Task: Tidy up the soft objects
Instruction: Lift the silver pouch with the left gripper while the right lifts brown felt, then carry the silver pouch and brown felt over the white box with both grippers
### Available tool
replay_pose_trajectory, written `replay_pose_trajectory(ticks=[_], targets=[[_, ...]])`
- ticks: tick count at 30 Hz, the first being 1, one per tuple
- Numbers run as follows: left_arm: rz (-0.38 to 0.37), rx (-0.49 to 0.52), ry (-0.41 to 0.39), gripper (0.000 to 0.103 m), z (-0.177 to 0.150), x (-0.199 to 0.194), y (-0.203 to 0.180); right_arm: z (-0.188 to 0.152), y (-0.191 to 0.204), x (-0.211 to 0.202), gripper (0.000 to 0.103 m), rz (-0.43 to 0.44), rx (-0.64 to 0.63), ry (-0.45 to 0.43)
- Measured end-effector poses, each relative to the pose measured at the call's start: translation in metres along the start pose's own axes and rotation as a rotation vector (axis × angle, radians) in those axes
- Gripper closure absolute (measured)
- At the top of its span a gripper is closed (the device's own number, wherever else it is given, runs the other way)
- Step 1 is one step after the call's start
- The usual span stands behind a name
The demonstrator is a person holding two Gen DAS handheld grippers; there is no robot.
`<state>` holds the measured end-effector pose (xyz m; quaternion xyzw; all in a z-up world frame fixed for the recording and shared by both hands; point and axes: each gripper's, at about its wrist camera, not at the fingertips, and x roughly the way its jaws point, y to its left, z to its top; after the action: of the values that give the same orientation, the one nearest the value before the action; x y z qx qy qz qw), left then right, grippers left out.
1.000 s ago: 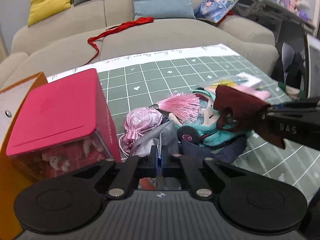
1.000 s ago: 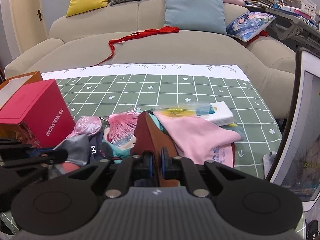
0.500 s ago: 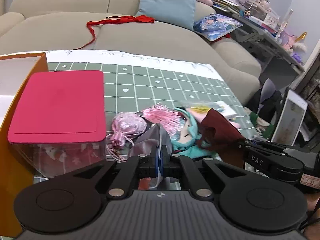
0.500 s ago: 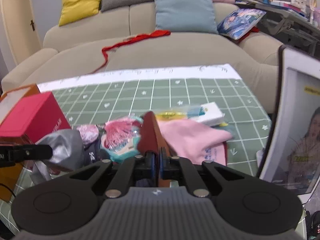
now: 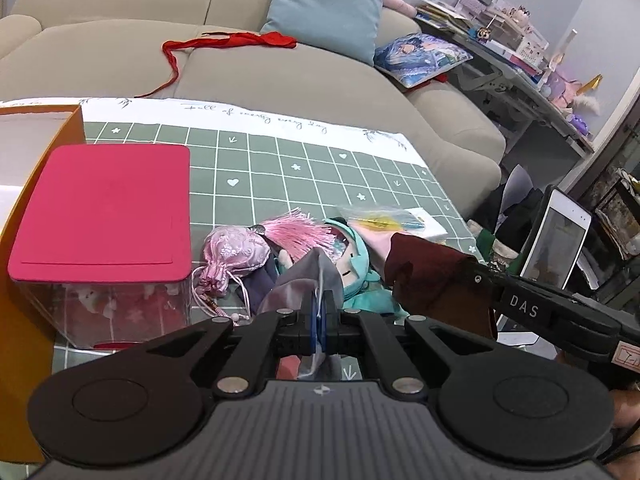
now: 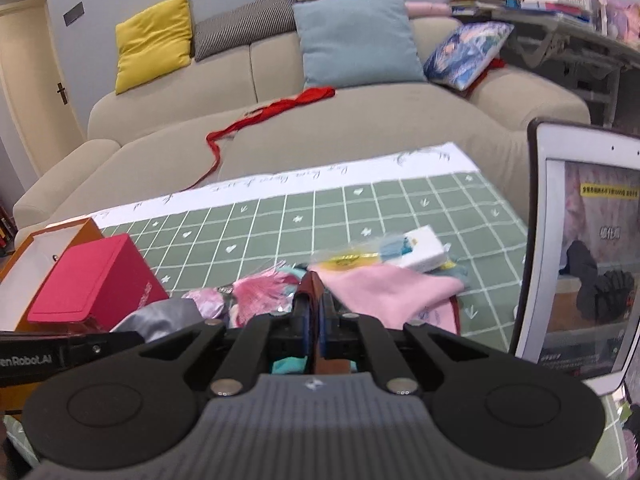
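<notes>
My left gripper [image 5: 319,308] is shut on a grey cloth [image 5: 298,280], lifted above the pile; the cloth also shows in the right wrist view [image 6: 160,318]. My right gripper [image 6: 314,310] is shut on a dark maroon cloth [image 6: 311,284], which shows in the left wrist view [image 5: 432,276] hanging from the right gripper's jaws. Below lie a pink satin pouch [image 5: 234,254], a pink tassel [image 5: 298,232], a teal plush doll [image 5: 354,272] and a pink cloth [image 6: 384,292] on the green grid mat [image 5: 280,172].
A clear box with a red lid [image 5: 104,208] stands at the left beside an orange box [image 5: 24,128]. A white packet [image 6: 424,248] and a plastic bag [image 6: 348,256] lie behind the pile. A tablet [image 6: 584,256] stands at the right. A sofa [image 6: 360,120] is behind.
Both grippers have risen with their cloths and drawn back from the pile. The grey cloth and the maroon cloth hang higher above the mat than before.
</notes>
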<state>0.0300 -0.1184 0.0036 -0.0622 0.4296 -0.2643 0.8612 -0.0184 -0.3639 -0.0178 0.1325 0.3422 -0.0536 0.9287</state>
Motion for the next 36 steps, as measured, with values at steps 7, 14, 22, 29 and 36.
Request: replay_pose_trajectory(ticks=[7,14,22,29,36], targets=[[0.031,0.019,0.017,0.101,0.008,-0.006,-0.009,0.015,-0.003,0.0,0.102,0.013,0.089,0.097],[-0.001,0.03,0.048,0.101,0.037,-0.016,-0.014,0.029,-0.008,0.003,0.102,0.021,0.165,0.189],[-0.009,0.067,0.104,0.101,0.068,-0.025,-0.012,0.058,0.009,0.004,0.102,0.024,0.124,0.238],[0.005,0.057,0.185,0.101,0.093,-0.034,0.008,0.098,0.06,0.004,0.102,0.114,0.03,0.289],[0.091,0.045,0.221,0.101,0.118,-0.064,0.046,0.133,0.138,-0.003,0.102,0.212,-0.049,0.247]])
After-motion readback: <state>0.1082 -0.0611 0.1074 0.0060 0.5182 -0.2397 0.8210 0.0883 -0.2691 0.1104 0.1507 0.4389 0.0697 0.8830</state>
